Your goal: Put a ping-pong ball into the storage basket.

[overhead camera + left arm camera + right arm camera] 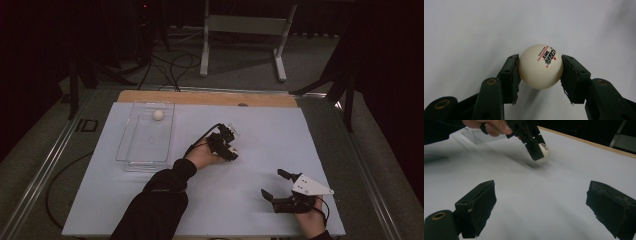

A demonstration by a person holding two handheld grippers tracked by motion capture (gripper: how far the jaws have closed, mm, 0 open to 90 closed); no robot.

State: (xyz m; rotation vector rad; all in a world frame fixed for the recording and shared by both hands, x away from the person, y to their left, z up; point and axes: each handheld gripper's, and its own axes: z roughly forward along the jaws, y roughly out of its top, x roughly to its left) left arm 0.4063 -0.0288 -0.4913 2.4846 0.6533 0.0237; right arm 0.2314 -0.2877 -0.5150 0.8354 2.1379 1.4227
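A white table-tennis ball [540,66] with black and red print sits between the two black jaws of my left gripper [540,75], which is shut on it, pads touching both sides. In the right gripper view that ball [544,150] is held just over the white table sheet, with its shadow beneath. The left gripper [227,149] is near the table's middle, held by a hand in a dark sleeve. My right gripper [273,183] stands open at the near right, nothing between its jaws [541,195]. A second white ball [158,114] lies in the clear tray's far end.
A clear plastic tray [131,150] stands on the left part of the white sheet [270,135]. A wooden table edge [210,97] runs along the back. Cables and a white frame stand on the floor beyond.
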